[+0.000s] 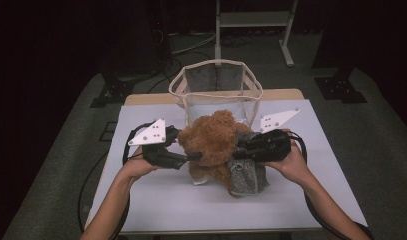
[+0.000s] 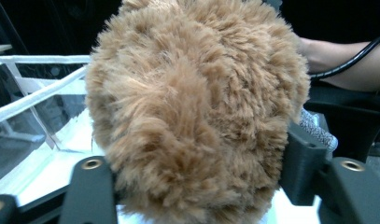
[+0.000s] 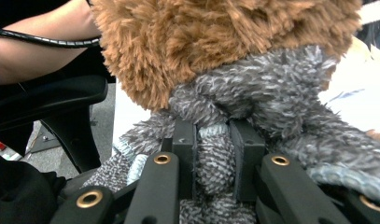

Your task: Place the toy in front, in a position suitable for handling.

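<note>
No brand, label or readable writing anywhere. Counted: one brown plush toy (image 1: 213, 142), one grey knitted garment (image 1: 247, 175) on it, one mesh basket (image 1: 216, 90) with cream trim, two grippers. Plush toy at the centre of the high view, on the white table (image 1: 161, 200), just below the basket. Left gripper (image 1: 191, 156) at centre left, jaws spread wide around the toy's furry round part, pressing it from both sides. Right gripper (image 1: 237, 150) at centre right, jaws pinched tight on a fold of the grey knit (image 3: 213, 158), low centre in the right gripper view. Basket at upper centre, touching the toy's far side or just behind; cannot tell which.
</note>
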`<action>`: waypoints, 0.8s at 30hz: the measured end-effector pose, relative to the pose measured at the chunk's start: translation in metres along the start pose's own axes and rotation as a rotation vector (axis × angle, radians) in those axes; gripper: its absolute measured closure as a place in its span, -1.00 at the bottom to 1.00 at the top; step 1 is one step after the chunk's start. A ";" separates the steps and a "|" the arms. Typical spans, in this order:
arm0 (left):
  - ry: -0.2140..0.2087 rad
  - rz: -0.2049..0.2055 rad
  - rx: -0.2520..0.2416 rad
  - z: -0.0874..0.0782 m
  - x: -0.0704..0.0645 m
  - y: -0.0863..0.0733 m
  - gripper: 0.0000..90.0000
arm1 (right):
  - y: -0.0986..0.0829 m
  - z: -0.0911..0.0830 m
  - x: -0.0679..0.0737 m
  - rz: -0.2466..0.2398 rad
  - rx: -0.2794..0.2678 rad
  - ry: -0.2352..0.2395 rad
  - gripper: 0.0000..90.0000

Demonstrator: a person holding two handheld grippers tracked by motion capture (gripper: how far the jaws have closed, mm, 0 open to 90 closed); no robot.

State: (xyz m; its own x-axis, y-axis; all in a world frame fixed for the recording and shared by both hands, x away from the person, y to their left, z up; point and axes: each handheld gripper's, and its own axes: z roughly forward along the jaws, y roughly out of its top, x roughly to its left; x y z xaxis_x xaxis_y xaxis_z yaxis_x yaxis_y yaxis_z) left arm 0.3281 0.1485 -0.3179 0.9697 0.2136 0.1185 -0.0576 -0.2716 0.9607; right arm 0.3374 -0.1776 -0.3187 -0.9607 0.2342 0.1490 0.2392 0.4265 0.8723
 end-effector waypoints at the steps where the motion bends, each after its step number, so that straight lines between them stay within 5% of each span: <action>1: -0.006 -0.016 -0.003 0.004 -0.001 -0.002 -0.30 | -0.003 -0.001 0.000 0.006 0.003 -0.003 0.65; 6: 0.031 -0.042 -0.018 0.019 -0.005 -0.006 -0.56 | -0.013 -0.004 -0.002 0.025 0.003 -0.003 0.65; 11: 0.069 -0.036 -0.049 0.021 -0.004 -0.005 -0.13 | -0.014 -0.012 -0.003 0.026 0.002 -0.013 0.65; 17: 0.054 -0.025 -0.065 0.024 -0.008 -0.002 -0.05 | -0.008 -0.044 -0.007 0.028 -0.023 -0.060 0.65; 19: 0.044 -0.005 -0.059 0.028 -0.011 0.002 -0.05 | 0.010 -0.065 -0.003 0.003 -0.050 -0.078 0.65; 24: 0.021 0.040 -0.044 0.041 -0.017 0.013 -0.05 | 0.060 -0.085 0.008 -0.078 -0.050 -0.073 0.64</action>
State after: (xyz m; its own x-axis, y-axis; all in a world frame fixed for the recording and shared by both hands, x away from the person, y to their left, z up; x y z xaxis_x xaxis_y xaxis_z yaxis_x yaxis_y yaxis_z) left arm 0.3203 0.1028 -0.3179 0.9614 0.2227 0.1618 -0.1072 -0.2385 0.9652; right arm 0.3324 -0.2242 -0.2261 -0.9629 0.2657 0.0466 0.1547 0.4026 0.9022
